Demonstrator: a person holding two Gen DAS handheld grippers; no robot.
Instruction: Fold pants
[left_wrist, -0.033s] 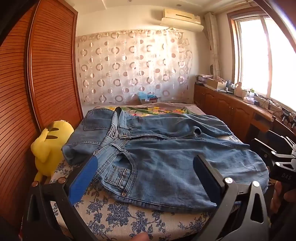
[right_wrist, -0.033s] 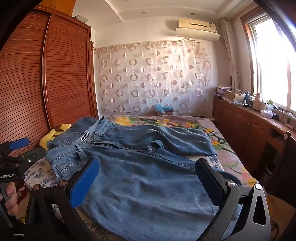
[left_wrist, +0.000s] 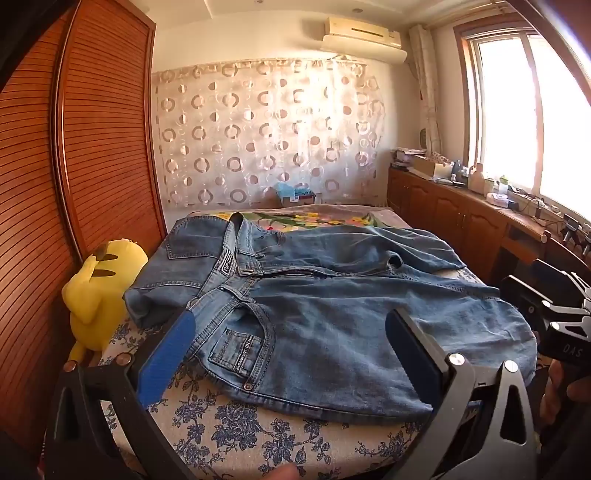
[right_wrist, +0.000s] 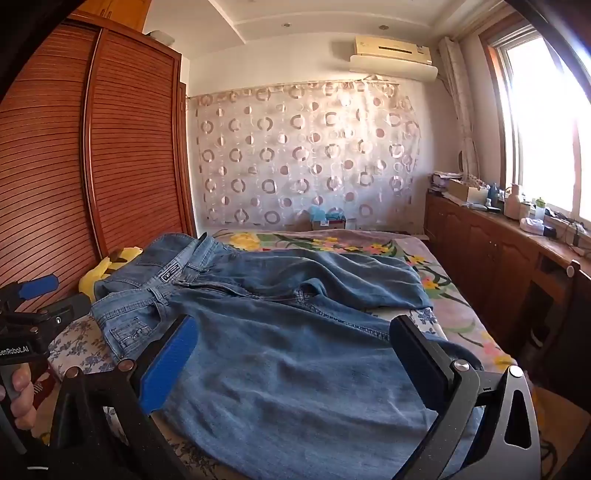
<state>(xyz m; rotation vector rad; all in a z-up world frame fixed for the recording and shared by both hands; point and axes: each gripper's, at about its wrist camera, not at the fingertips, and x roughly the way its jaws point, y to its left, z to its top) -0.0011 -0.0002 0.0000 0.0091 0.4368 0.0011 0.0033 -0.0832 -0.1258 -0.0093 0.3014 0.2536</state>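
Left wrist view shows the faded blue denim jeans (left_wrist: 332, 317) lying spread on the bed with its blue-flowered sheet (left_wrist: 236, 432), waistband toward the yellow plush toy (left_wrist: 99, 291) that sits at the bed's edge by the slatted wooden wardrobe (left_wrist: 85, 155). The two legs run away from the plush toy toward the window side, the farther leg lying open and apart from the nearer one, so no fold looks made yet; part of the seat is flopped over beside the waistband, which reads as rumpling rather than a deliberate fold. The left gripper (left_wrist: 291, 354) hovers over the jeans' front pocket area, on the end nearest the plush toy, with its fingers (left_wrist: 166, 354) spread wide and nothing between them. In the right wrist view, the right gripper (right_wrist: 295, 362) hangs over the nearer leg, farther from the plush toy, its fingers (right_wrist: 170, 362) likewise spread wide and pinching nothing. Neither tool touches the denim as far as can be seen. My judgement is that the task stands at its very start: laying one leg onto the other, then doubling the length over, and smoothing the bunched seat all remain to be done.
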